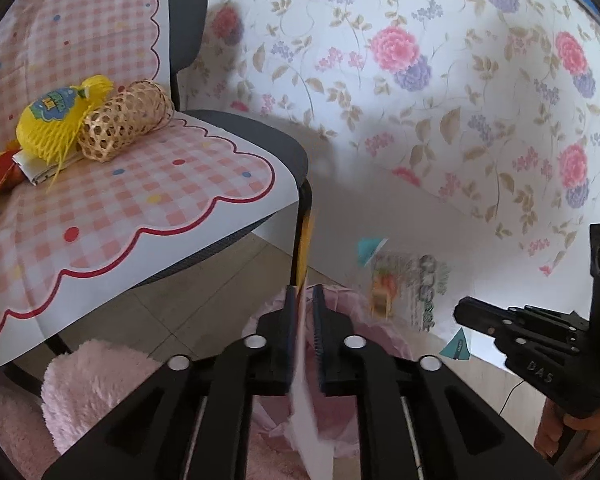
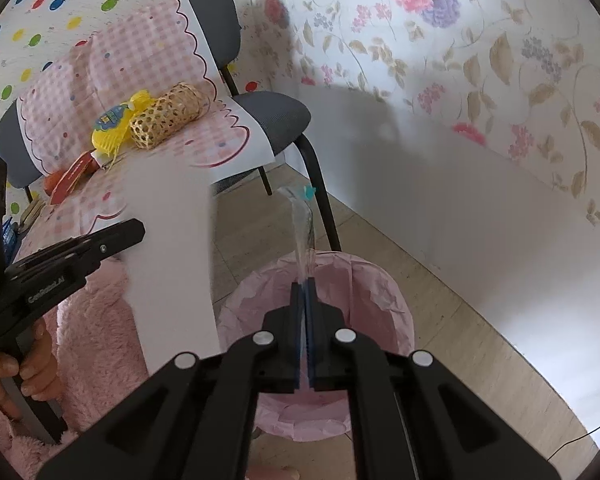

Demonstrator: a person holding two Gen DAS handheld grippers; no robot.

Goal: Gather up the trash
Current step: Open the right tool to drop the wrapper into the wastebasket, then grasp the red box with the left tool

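My left gripper [image 1: 303,292] stands slightly open, with a white sheet of paper [image 1: 306,412] edge-on between its jaws. A gap shows beside the sheet. In the right wrist view the same paper [image 2: 172,280] hangs blurred below the left gripper's tip [image 2: 140,228]. My right gripper [image 2: 305,282] is shut on a clear plastic wrapper [image 2: 304,236] with a teal corner that sticks up past the fingertips. Both grippers hover over a bin with a pink liner [image 2: 396,300]. The left wrist view shows the right gripper [image 1: 458,312], the printed wrapper [image 1: 408,288] and the liner [image 1: 380,336].
A grey chair [image 1: 292,148] with a pink checked cloth carries a yellow foam-netted fruit [image 1: 56,124], a woven bamboo tube [image 1: 124,120] and a red packet [image 2: 74,176]. A pink fluffy rug [image 1: 88,384] lies left of the bin. The floral wall [image 2: 480,80] stands close behind.
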